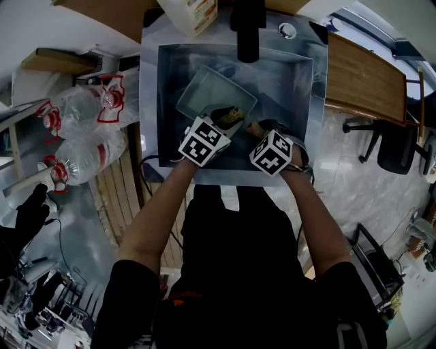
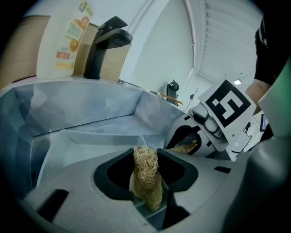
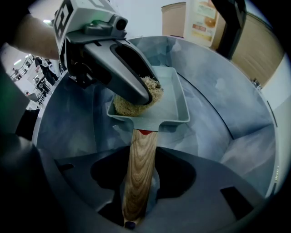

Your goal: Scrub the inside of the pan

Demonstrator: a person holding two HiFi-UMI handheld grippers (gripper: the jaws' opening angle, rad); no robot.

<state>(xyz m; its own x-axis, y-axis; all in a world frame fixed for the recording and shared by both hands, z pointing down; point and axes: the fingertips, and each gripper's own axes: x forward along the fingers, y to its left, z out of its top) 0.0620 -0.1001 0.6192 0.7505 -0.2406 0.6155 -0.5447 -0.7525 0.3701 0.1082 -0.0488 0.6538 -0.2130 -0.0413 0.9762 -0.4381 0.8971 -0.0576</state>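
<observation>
A square grey pan (image 1: 214, 92) with a wooden handle (image 3: 141, 168) lies tilted in the steel sink (image 1: 151, 82). My right gripper (image 3: 138, 191) is shut on that handle, at the pan's near side (image 1: 259, 128). My left gripper (image 2: 148, 182) is shut on a tan fibrous scrubber (image 2: 147, 175). In the right gripper view the left gripper (image 3: 136, 88) reaches in from the upper left and presses the scrubber (image 3: 136, 102) onto the pan's floor (image 3: 170, 100) near the handle end. The far half of the pan's inside shows bare.
A black faucet (image 1: 248, 31) overhangs the sink's far edge, with a soap bottle (image 1: 194, 13) beside it. Two large water bottles (image 1: 85, 102) lie on the floor to the left. A wooden table (image 1: 364, 78) stands at the right.
</observation>
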